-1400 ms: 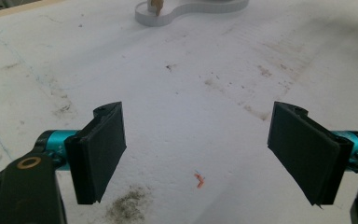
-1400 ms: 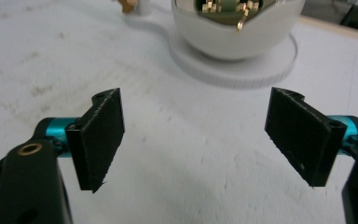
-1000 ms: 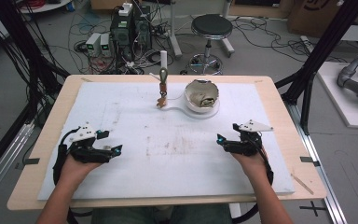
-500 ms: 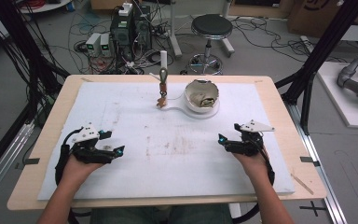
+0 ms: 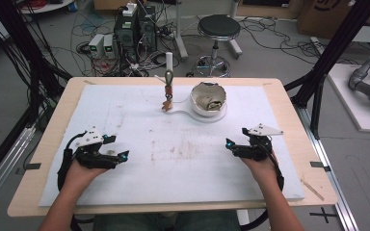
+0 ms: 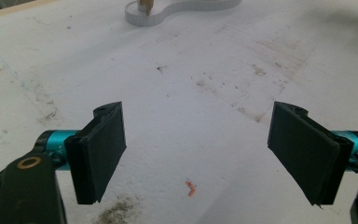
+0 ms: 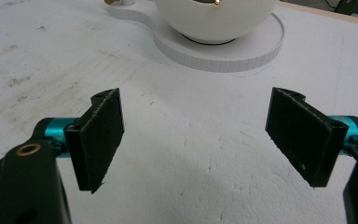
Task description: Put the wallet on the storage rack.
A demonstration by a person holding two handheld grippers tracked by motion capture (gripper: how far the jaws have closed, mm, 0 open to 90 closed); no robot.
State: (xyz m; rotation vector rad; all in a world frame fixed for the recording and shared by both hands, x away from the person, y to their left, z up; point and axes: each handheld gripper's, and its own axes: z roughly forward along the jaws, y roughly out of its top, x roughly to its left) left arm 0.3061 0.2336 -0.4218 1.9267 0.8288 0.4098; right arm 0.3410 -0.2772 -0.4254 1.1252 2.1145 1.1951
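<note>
The left gripper point(image 5: 117, 155) rests low over the stained white board point(image 5: 139, 183) with its jaws spread wide and nothing between them; ahead of it and off toward the right gripper's side stands a small upright clip stand point(image 5: 167, 91) on the narrow end of a white base plate point(image 5: 183, 114), well apart from it. The white bowl point(image 5: 209, 98) sits on the round end of that plate, ahead of the right gripper point(image 5: 233, 146), whose jaws are likewise wide and empty; the bowl looks rigid, smooth and likely breakable, so I would take it by the rim, gently.
</note>
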